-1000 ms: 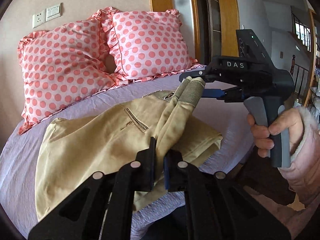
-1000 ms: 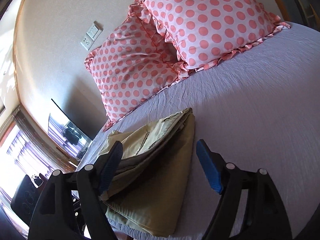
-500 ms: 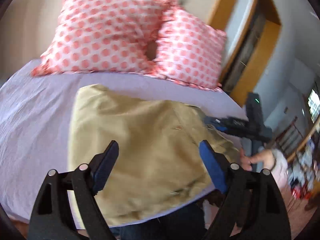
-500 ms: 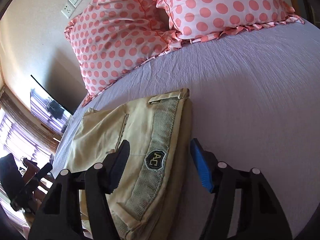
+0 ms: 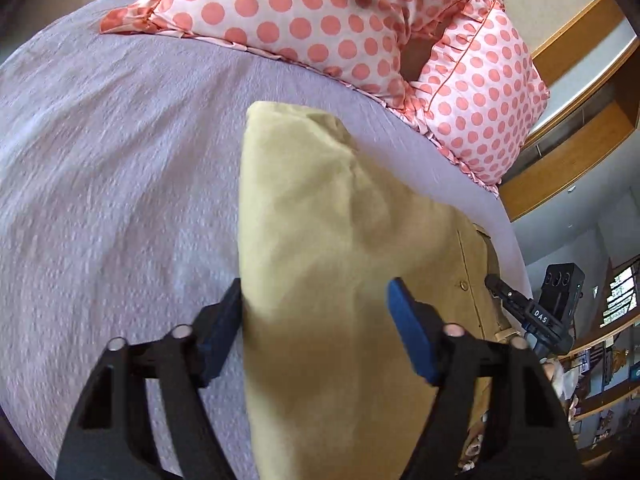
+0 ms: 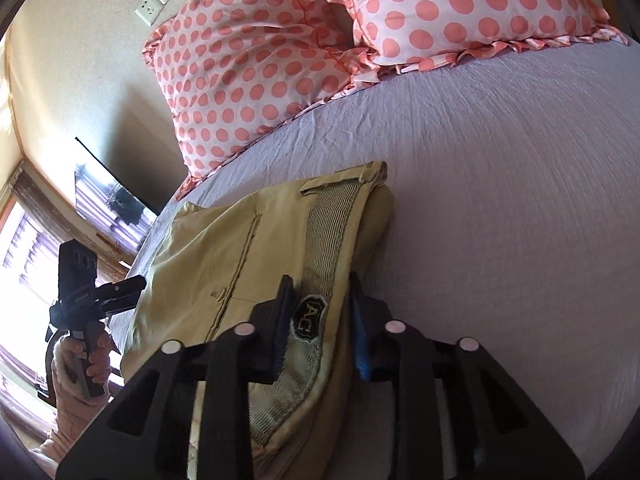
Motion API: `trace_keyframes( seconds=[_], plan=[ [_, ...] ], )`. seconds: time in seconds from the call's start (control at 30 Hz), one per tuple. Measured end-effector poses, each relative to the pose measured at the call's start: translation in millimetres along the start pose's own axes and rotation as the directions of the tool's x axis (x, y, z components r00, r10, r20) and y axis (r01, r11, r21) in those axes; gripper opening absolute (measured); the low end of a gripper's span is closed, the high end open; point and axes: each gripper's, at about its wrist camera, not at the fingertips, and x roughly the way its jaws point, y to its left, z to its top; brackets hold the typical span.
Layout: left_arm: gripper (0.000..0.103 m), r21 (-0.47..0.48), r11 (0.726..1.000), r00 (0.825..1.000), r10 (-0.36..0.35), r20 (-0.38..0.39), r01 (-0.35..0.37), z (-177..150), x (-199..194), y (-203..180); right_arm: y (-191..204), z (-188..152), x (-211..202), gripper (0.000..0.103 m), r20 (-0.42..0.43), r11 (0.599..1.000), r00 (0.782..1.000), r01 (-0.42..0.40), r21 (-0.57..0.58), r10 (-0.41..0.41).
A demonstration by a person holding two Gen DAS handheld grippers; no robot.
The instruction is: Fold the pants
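The khaki pants lie folded in a stack on the lilac bed. In the left wrist view my left gripper is open, its jaws wide apart astride the stack's near left edge, holding nothing. In the right wrist view the pants show their ribbed waistband with a dark badge. My right gripper has closed around the waistband edge at that badge. The right gripper also shows at the far right of the left wrist view.
Two pink polka-dot pillows lean against the wall at the head of the bed. The lilac sheet spreads to the right of the pants. A wooden door frame stands beyond the bed's right side.
My left gripper let go of the pants, opened and swung round to the stack's left edge. My right gripper moved in and closed on the waistband. The stack lies flatter.
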Motion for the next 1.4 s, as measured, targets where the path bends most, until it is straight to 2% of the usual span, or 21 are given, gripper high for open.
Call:
trace_keyframes(
  seconds=[0.03,0.07,0.23,0.33,0.47,0.5,0.57,0.63,0.7,0.73,0.83,0.9,0.93,1.0,1.07,1.13,1.17,1.27,1.3,1.37,1.4],
  plan=[
    [0.036,0.005,1.0,1.0,0.022,0.014,-0.022,1,-1,-1,2,1,0,0.011,-0.004,0.999,0.999,-0.032,-0.007,0.032],
    [0.01,0.011,1.0,1.0,0.014,0.019,-0.014,3,-1,-3,4,2,-2,0.01,-0.001,0.999,0.999,-0.045,-0.018,0.045],
    [0.006,0.059,0.998,0.997,-0.001,0.072,-0.004,24,-8,-25,13,33,-14,0.009,0.065,0.995,0.994,-0.09,-0.048,0.093],
    [0.006,0.099,0.995,0.993,0.007,0.122,-0.02,49,-1,-49,17,63,-17,0.009,0.128,0.997,0.99,-0.053,-0.061,0.06],
    [0.007,0.068,0.995,0.987,0.058,0.153,-0.069,81,29,-62,-1,94,-11,0.009,0.198,0.999,0.979,0.043,0.018,-0.046],
    [0.01,0.042,0.994,0.986,0.098,0.135,-0.105,87,40,-58,-9,95,-6,0.01,0.191,0.994,0.976,0.1,0.04,-0.105],
    [0.016,-0.01,0.983,0.979,0.182,0.095,-0.182,91,51,-47,-19,94,8,0.021,0.108,0.966,0.96,0.254,0.055,-0.259],
    [0.026,-0.016,0.977,0.969,0.214,0.126,-0.213,84,39,-39,-23,83,1,0.027,0.087,0.928,0.924,0.368,0.056,-0.371],
    [0.042,-0.002,0.971,0.951,0.234,0.203,-0.238,69,16,-40,-15,67,-20,0.049,0.16,0.946,0.932,0.324,0.032,-0.324],
    [0.045,0.005,0.974,0.946,0.218,0.242,-0.226,61,3,-43,-7,58,-30,0.064,0.19,0.961,0.944,0.275,0.008,-0.272],
    [0.062,0.066,0.99,0.952,0.098,0.29,-0.122,29,-17,-61,17,35,-36,0.068,0.164,0.988,0.978,0.139,-0.067,-0.127],
    [0.069,0.114,0.992,0.965,0.03,0.262,-0.062,10,-10,-75,26,24,-25,0.072,0.106,0.99,0.989,0.111,-0.082,-0.103],
    [0.071,0.133,0.99,0.972,0.022,0.233,-0.054,3,-1,-81,28,21,-16,0.077,0.076,0.989,0.99,0.123,-0.078,-0.118],
    [0.071,0.144,0.987,0.986,0.051,0.16,-0.074,-5,26,-88,25,17,0,0.078,0.029,0.981,0.982,0.186,-0.059,-0.185],
    [0.071,0.127,0.985,0.99,0.107,0.094,-0.119,-8,50,-86,25,14,-3,0.079,0.049,0.98,0.979,0.2,-0.024,-0.199],
    [0.077,0.157,0.973,0.978,0.144,0.151,-0.168,-17,46,-94,35,9,-12,0.084,0.065,0.965,0.963,0.263,-0.006,-0.262],
    [0.077,0.16,0.97,0.975,0.158,0.155,-0.183,-22,44,-95,42,2,-18,0.101,0.095,0.953,0.95,0.301,-0.02,-0.298],
    [0.094,0.178,0.953,0.952,0.201,0.231,-0.244,-45,26,-97,68,-32,-33,0.102,0.224,0.901,0.889,0.426,-0.084,-0.4],
    [0.101,0.175,0.935,0.929,0.256,0.267,-0.308,-56,22,-100,75,-44,-33,0.102,0.247,0.888,0.877,0.447,-0.109,-0.412],
    [0.101,0.167,0.892,0.877,0.352,0.329,-0.421,-76,16,-101,81,-63,-30,0.102,0.279,0.866,0.855,0.484,-0.129,-0.437],
    [0.101,0.161,0.876,0.859,0.383,0.341,-0.454,-85,14,-99,81,-70,-28,0.102,0.284,0.859,0.85,0.494,-0.135,-0.445]
  ],
)
